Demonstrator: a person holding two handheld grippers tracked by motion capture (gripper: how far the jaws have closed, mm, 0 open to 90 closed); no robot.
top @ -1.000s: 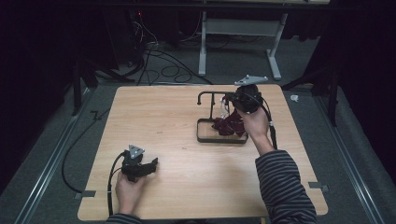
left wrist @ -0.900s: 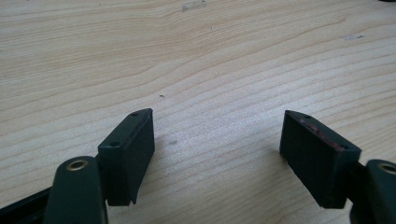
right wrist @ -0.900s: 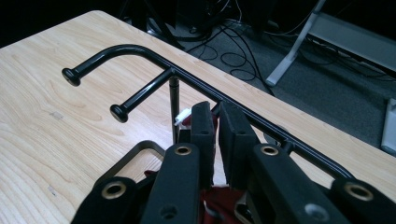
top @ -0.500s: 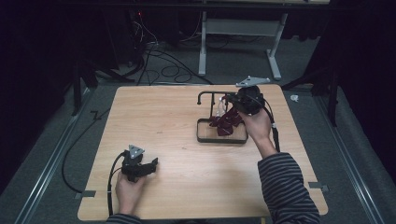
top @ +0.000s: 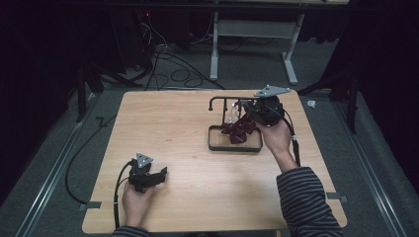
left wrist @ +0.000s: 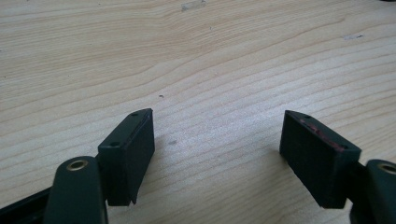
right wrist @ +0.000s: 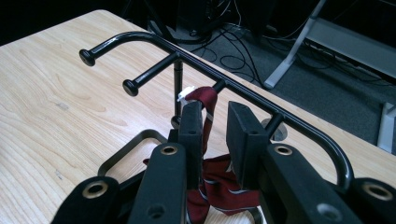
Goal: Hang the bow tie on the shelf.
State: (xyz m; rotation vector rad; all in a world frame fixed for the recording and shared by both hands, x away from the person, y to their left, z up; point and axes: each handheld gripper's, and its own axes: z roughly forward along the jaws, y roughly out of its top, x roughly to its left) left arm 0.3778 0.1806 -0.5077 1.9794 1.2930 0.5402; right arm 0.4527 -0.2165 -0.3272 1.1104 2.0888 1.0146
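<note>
Hanging loosely over a peg, the tie (right wrist: 205, 100) could slip off the rack (right wrist: 154, 43) toward six o'clock, with the right gripper (right wrist: 217, 128) jaws just eased apart around it and the left gripper (top: 148, 176) gaping empty.

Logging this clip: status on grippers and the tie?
Left gripper open, idle over bare table. Right gripper jaws just been opening, dark red tie between them, draped on rack peg. Nothing in the way.
</note>
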